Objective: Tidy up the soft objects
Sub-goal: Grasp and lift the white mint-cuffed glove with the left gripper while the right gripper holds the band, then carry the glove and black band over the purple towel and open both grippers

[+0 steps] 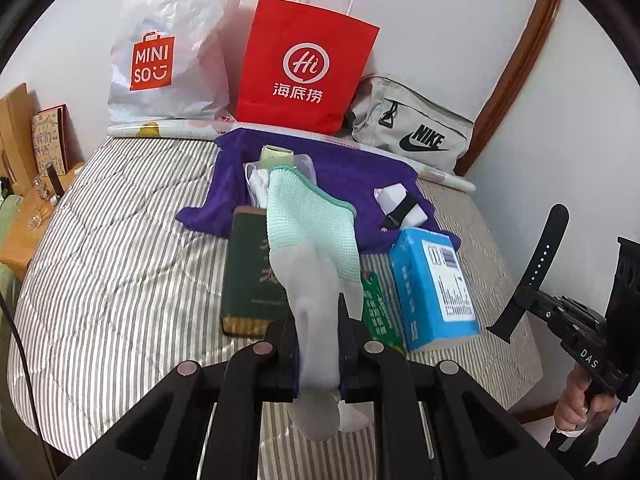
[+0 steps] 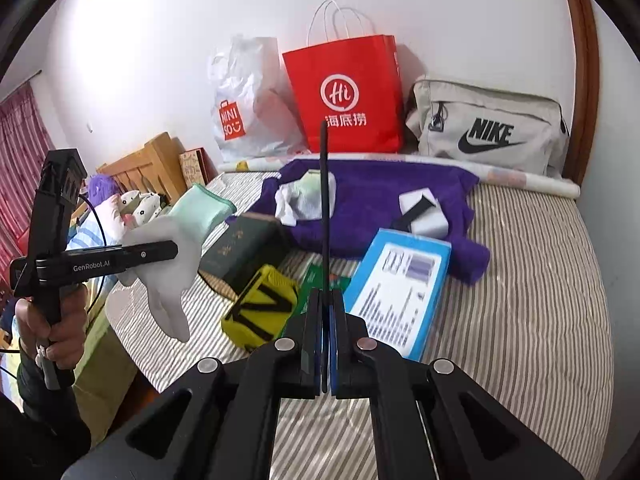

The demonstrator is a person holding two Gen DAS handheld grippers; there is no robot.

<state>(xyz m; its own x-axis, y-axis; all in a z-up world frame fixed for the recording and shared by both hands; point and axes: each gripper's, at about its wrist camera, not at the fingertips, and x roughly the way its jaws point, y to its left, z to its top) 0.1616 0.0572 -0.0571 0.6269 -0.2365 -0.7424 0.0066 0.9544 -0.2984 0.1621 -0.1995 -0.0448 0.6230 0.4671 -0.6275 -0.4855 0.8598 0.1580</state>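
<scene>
My left gripper (image 1: 318,344) is shut on a white work glove with a mint-green cuff (image 1: 312,232) and holds it in the air above the bed; the glove also shows in the right wrist view (image 2: 176,248). My right gripper (image 2: 326,320) is shut on a black watch strap (image 2: 325,200), held edge-on and upright; the strap shows in the left wrist view (image 1: 536,268) at the right. A purple towel (image 2: 380,200) lies spread on the striped bed (image 2: 520,280). On it lie a second glove in a clear bag (image 2: 304,196) and a white pouch with a black band (image 2: 424,210).
A dark green box (image 1: 252,276), a blue box (image 1: 432,288), a green packet (image 1: 380,312) and a yellow-black pouch (image 2: 260,308) lie on the bed. A Miniso bag (image 1: 168,48), red paper bag (image 1: 304,64) and grey Nike bag (image 1: 412,128) stand against the wall. A wooden headboard (image 2: 144,168) is left.
</scene>
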